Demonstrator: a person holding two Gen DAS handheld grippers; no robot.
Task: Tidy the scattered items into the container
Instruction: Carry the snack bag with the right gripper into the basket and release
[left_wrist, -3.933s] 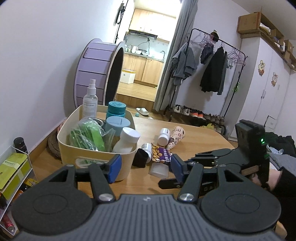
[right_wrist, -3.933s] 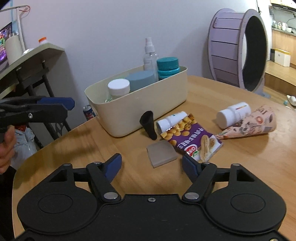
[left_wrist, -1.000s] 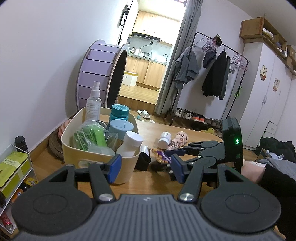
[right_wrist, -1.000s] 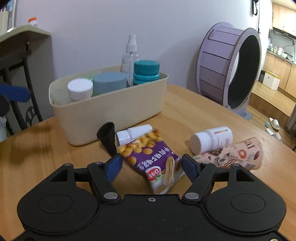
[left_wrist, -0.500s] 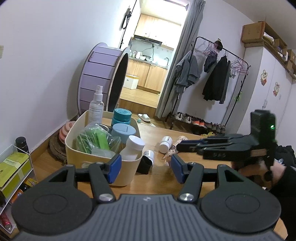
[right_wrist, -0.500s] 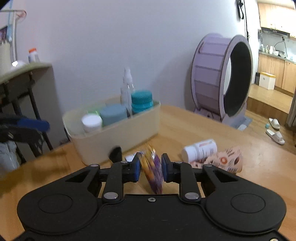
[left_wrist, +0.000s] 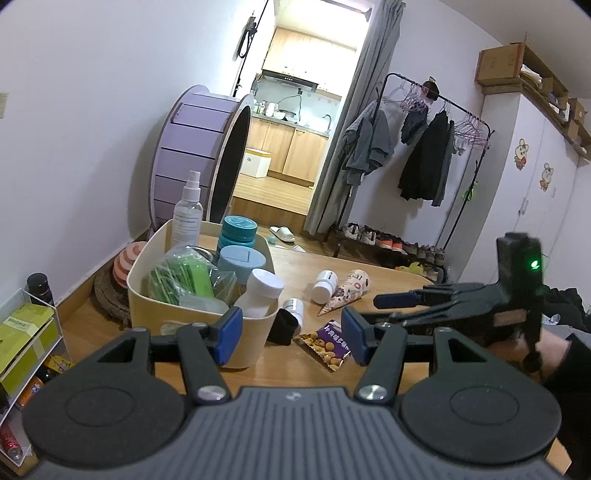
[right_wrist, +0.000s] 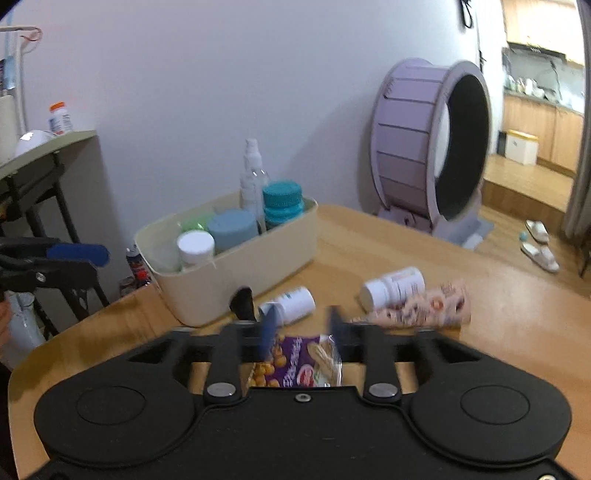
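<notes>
Right gripper (right_wrist: 301, 330) jaws just sprung apart, blurred, nothing pinched; purple peanut packet (right_wrist: 295, 363) lying flat on the table (right_wrist: 498, 332) beneath and between them. Left gripper (left_wrist: 291, 334) half open and empty, hanging just in front of the cream bin (left_wrist: 199, 317). Beside that bin: black cap (left_wrist: 282, 326), two white bottles (left_wrist: 324, 282), printed cone (left_wrist: 345, 291).

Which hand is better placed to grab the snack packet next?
Right. The right gripper has just been opening its jaws, and the snack packet lies on the table right under them, not pinched. The left gripper is open, farther back by the bin.
</notes>
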